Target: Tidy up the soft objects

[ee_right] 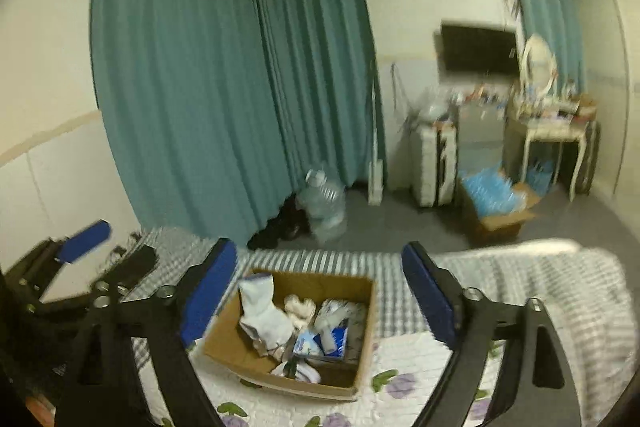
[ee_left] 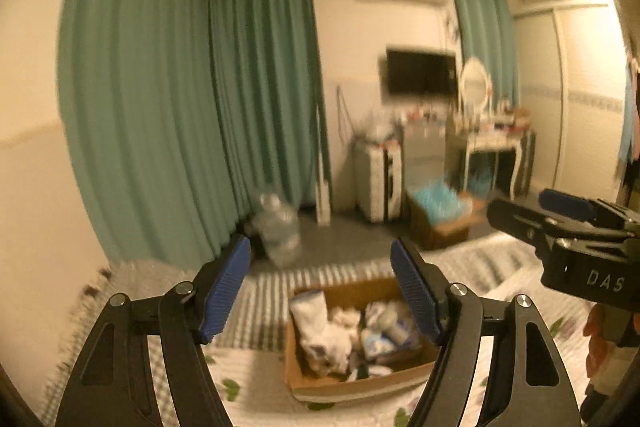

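An open cardboard box (ee_left: 304, 383) (ee_right: 224, 339) sits on the bed. It holds soft items: a white sock (ee_left: 312, 319) (ee_right: 260, 303), pale crumpled cloth, and blue-and-white packets (ee_left: 384, 331) (ee_right: 320, 341). My left gripper (ee_left: 320, 291) hovers above and in front of the box, open, with nothing between its blue pads. My right gripper (ee_right: 320, 295) also hangs above the box, open and empty. Each gripper shows in the other's view: the right gripper (ee_left: 524, 207) at the right edge, the left gripper (ee_right: 116, 247) at the lower left.
The bed has a floral quilt (ee_right: 400, 387) and a striped blanket (ee_right: 500, 279). On the floor beyond are a large clear water bottle (ee_left: 280, 227), a box of blue items (ee_left: 440, 215), a white suitcase (ee_left: 378, 179) and a dressing table (ee_left: 496, 143). Teal curtains (ee_left: 160, 107) hang at the left.
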{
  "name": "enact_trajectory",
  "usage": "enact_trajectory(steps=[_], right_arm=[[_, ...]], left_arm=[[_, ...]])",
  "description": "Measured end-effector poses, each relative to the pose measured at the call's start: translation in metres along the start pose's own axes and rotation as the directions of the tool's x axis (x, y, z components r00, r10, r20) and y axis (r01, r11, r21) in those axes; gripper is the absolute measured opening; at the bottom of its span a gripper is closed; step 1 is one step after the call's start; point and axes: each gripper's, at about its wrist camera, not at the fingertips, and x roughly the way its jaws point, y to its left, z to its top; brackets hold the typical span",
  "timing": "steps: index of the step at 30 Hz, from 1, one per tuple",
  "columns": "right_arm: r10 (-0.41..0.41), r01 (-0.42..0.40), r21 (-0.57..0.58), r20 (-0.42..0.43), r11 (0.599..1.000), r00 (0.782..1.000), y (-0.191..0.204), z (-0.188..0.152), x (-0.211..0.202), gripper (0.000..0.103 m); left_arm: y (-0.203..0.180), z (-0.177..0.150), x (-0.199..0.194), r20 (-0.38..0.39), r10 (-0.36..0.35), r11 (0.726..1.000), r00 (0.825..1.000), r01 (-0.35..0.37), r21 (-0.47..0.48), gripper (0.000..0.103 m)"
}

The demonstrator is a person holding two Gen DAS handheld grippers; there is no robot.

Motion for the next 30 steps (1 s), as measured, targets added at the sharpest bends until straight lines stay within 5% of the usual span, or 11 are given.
enact_trajectory(steps=[3, 8, 15, 22, 30], right_arm=[[-0.015, 0.016, -0.015, 0.084, 1.0, 0.996, 0.009, 0.022, -0.063, 0.098], [-0.031, 0.044, -0.059, 0.206, 0.997, 0.978, 0.028, 0.036, -0.146, 0.103], [-0.034, 0.07, -0.117, 0.282, 0.991, 0.959, 0.042, -0.002, -0.21, 0.103], [-0.026, 0.066, -0.148, 0.258, 0.987, 0.966, 0.047, -0.085, -0.194, 0.103], [-0.013, 0.031, -0.106, 0.169, 0.994, 0.986, 0.028, -0.162, -0.12, 0.103]], left_arm=[[0.008, 0.02, -0.06, 0.102, 0.031, 0.999, 0.994, -0.029, -0.023, 0.094], [0.015, 0.029, -0.136, 0.239, 0.109, 0.994, 0.965, -0.105, -0.03, 0.094], [0.018, 0.002, -0.171, 0.258, 0.099, 0.995, 0.961, -0.092, -0.037, 0.094], [0.01, -0.075, -0.15, 0.201, 0.064, 0.997, 0.978, -0.052, -0.063, 0.094], [0.004, -0.151, -0.098, 0.065, 0.119, 0.993, 0.991, -0.118, -0.018, 0.094]])
